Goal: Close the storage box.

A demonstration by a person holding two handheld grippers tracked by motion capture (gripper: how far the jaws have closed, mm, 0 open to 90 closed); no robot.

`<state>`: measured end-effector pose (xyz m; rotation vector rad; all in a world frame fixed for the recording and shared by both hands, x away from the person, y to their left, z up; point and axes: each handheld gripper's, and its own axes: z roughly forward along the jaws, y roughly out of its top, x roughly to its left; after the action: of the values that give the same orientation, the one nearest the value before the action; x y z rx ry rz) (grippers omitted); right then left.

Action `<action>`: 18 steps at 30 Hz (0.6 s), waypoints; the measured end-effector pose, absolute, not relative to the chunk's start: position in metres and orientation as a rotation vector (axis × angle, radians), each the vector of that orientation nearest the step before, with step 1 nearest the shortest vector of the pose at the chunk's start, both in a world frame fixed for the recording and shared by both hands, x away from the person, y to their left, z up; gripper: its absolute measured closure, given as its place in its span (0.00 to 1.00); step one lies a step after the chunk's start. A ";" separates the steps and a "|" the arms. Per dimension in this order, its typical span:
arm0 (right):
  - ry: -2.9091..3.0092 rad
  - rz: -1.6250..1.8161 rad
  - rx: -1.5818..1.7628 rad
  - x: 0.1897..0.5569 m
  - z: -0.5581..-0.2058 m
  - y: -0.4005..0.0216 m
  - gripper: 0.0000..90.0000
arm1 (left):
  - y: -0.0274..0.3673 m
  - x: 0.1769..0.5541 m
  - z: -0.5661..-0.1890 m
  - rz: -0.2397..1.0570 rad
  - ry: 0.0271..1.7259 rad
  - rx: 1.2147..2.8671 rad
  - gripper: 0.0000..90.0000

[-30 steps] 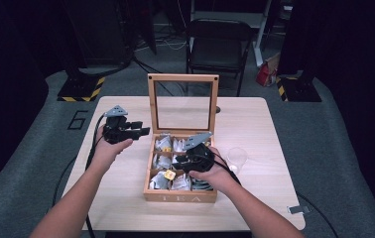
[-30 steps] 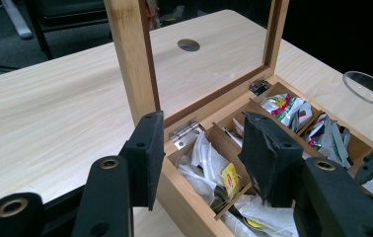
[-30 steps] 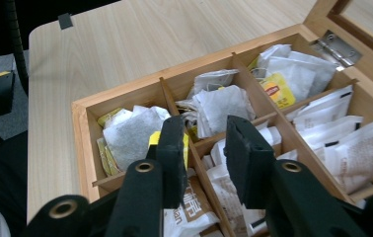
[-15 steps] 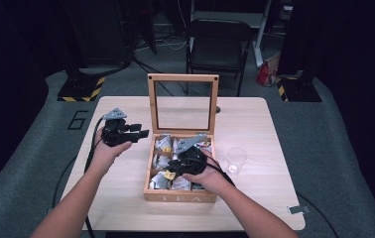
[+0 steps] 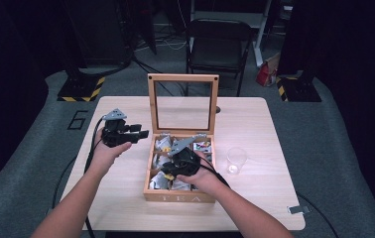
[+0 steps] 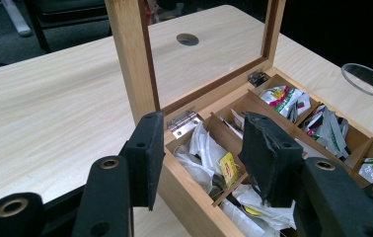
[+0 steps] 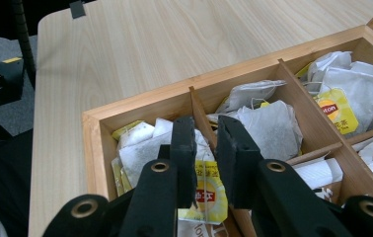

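Tea bag tag [image 7: 205, 192]: we see it between our right tongs' [image 7: 205, 163] closing jaws, inside the tea box [image 5: 178, 197].
Grip: pinch uncertain.
Left tongs [image 6: 199, 163]: half-open, empty, waiting beside box.

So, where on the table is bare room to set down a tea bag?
Bare wood lies on the table behind the glass cup, right of the open lid, and along the front edge before the tea box. The box itself is crowded: tea bags and the right claw.
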<state>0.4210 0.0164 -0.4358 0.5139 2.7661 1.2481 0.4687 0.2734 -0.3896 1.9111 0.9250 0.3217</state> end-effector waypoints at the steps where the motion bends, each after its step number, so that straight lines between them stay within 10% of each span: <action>1: 2.765 1.244 0.518 0.421 -0.436 0.017 0.87 | 0.274 0.469 -0.390 0.324 0.926 1.912 0.57; 18: 2.791 1.180 0.534 0.422 -0.445 0.025 0.92 | 0.279 0.468 -0.387 0.327 0.929 1.911 0.57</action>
<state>0.4216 0.0255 -0.4450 0.5342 2.7911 1.1797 0.4684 0.2790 -0.3870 1.9109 0.9290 0.3267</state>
